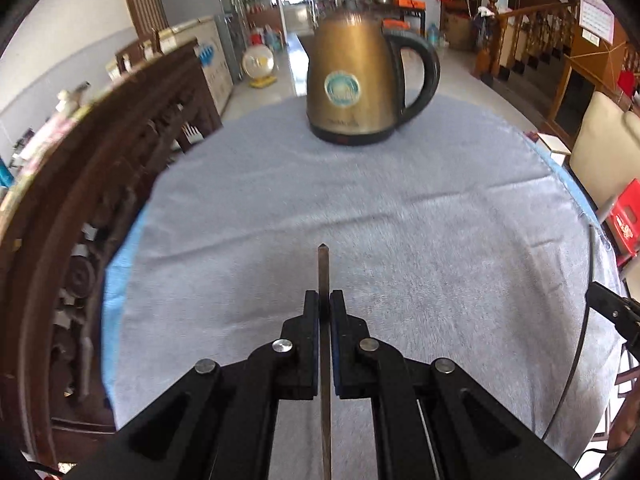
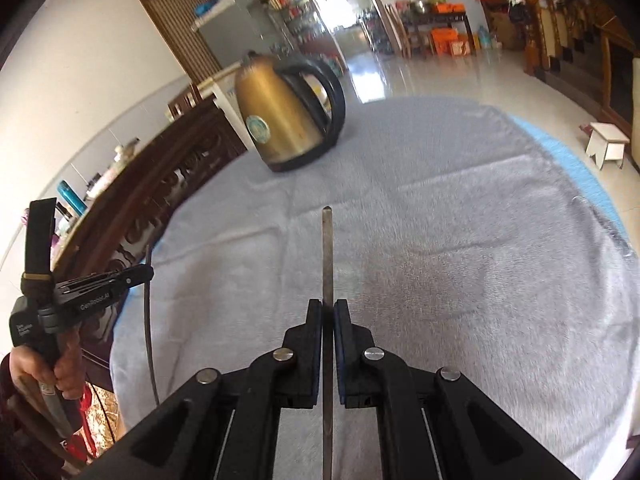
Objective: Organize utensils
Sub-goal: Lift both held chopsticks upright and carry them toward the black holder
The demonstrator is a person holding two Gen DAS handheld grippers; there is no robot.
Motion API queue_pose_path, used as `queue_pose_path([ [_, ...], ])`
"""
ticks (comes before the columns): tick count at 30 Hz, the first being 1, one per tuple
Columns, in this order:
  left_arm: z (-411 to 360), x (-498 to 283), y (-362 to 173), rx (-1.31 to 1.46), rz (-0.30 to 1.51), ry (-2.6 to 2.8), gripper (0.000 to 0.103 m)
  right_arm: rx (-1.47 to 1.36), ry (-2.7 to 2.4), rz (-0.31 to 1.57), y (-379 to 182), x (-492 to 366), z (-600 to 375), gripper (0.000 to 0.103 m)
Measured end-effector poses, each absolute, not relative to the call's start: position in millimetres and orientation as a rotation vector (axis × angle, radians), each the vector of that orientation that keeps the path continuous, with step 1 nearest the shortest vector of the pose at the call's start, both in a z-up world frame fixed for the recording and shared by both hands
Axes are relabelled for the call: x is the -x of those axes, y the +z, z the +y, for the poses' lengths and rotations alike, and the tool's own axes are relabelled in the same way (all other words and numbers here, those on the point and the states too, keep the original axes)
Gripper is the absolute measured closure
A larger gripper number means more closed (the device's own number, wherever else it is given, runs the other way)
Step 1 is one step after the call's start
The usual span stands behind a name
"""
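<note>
Nearest in the left wrist view, the left hand-held gripper [image 1: 324, 300] is clamped on a thin dark metal rod [image 1: 323, 268], seemingly a chopstick. Its pointed tip sticks out ahead of the pads and its shaft runs back out of the bottom of the frame. The right hand-held gripper [image 2: 328, 308] is likewise pressed together on a second chopstick [image 2: 327, 252], gripped the same way. Each stick is pinched partway along its length, probably so that it stays in line with the fingers and can be carried and set down by the tip.

In the right wrist view the left tool appears at the left edge, held by a person's hand [image 2: 60, 368], with a curved stick hanging from its closed fingers; that is presumably the same chopstick bent by the lens.

Beyond the tips lies the counter [image 1: 440, 220], covered by a grey-blue cloth. A brass-coloured electric kettle [image 1: 352, 80] stands upright near its far edge, well apart from both sticks.

No holder, tray or drawer for the utensils shows in either view, so where they belong cannot be told. Their rear ends are cut off, and the carved wooden furniture [image 1: 120, 152] and the room behind are blurred.
</note>
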State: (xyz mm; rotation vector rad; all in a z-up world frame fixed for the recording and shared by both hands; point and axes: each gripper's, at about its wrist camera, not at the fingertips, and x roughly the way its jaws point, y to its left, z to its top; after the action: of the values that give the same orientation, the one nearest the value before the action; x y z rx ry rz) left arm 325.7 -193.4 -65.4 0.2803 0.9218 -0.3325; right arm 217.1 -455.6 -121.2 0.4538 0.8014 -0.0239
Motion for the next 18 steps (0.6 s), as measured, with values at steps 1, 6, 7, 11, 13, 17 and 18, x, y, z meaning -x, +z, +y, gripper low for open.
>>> queue_pose_path([
  [1, -196.0, -323.3, -67.0, -0.280, 0.906, -0.328, 0.098, -0.449, -0.026, 0.781, -114.6, -209.6, -453.5, 0.096],
  [6, -176.5, -300.4, -39.2, -0.267, 0.829, -0.299, 0.098, -0.436, -0.038, 0.699, -85.7, -182.3, -442.0, 0.096],
  [7, -170.4, -295.1, -30.7, -0.261, 0.818, -0.295, 0.098, -0.435, -0.040, 0.683, -80.5, -177.7, -439.7, 0.096],
  [11, -154.1, -280.7, -13.9, -0.233, 0.768, -0.271, 0.098, -0.417, -0.040, 0.622, -56.5, -154.6, -430.6, 0.096],
  [13, -145.4, -273.7, -3.2, -0.218, 0.744, -0.262, 0.098, -0.404, -0.036, 0.596, -45.4, -146.5, -424.0, 0.096],
  [17, -131.9, -258.3, 16.0, -0.194, 0.687, -0.248, 0.098, -0.381, -0.030, 0.556, -26.0, -135.9, -411.6, 0.096],
  [18, -130.0, -254.7, 19.9, -0.192, 0.677, -0.247, 0.098, -0.376, -0.029, 0.546, -21.2, -131.4, -410.2, 0.096],
])
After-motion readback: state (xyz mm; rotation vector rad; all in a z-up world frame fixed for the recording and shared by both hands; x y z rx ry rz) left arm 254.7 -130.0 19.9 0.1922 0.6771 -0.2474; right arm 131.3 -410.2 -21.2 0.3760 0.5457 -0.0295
